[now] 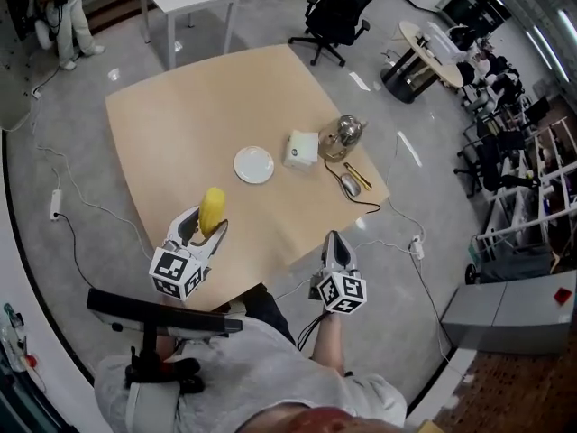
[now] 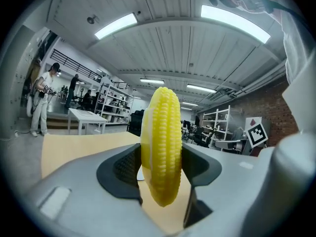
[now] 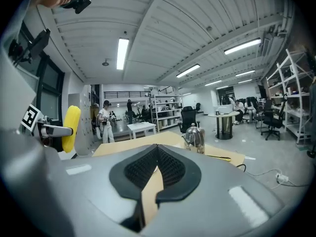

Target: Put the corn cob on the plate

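The left claw [image 1: 209, 226] pinches the corn cob [image 1: 212, 208] upright above the counter's [image 1: 180, 124] near edge, with the plate [image 1: 254, 164] at one o'clock. The right claw [image 1: 335, 244] is pressed together, empty. Released carelessly, the round cob could roll off the shallow plate.

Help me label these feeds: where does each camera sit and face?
Head view: on the person's head, looking steeply down at the table; left gripper, right gripper and the person's torso show.
Left gripper view: on the left gripper, looking along its fingers, shut on the corn cob.
Right gripper view: on the right gripper, looking across the table past its shut fingers to the kettle.
Shared: the corn cob appears in all three.
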Motion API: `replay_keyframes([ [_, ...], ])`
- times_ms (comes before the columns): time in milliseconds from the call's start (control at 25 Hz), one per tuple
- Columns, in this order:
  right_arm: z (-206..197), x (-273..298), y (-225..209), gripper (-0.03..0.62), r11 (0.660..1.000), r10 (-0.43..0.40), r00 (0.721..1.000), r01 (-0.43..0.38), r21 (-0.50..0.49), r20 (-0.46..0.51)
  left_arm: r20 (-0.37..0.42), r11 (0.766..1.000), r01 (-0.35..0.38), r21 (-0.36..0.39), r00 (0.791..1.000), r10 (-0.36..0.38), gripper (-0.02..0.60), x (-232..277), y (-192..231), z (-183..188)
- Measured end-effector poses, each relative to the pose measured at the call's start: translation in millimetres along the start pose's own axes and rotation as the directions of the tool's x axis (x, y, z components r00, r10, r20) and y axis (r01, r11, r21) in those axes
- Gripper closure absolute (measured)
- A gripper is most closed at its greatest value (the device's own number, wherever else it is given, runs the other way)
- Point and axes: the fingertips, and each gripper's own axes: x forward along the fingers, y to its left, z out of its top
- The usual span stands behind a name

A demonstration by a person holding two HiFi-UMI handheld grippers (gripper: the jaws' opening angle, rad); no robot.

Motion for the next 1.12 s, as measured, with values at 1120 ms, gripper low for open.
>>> replay_keyframes([
  [1120, -37.2, 203.6, -64.7, 0.588, 0.974, 0.226, 0.966, -0.218, 0.067, -0.13, -0.248, 0.988, -0.146, -0.042, 0.96, 0.131, 0.319, 175.2, 44.7, -61.3],
])
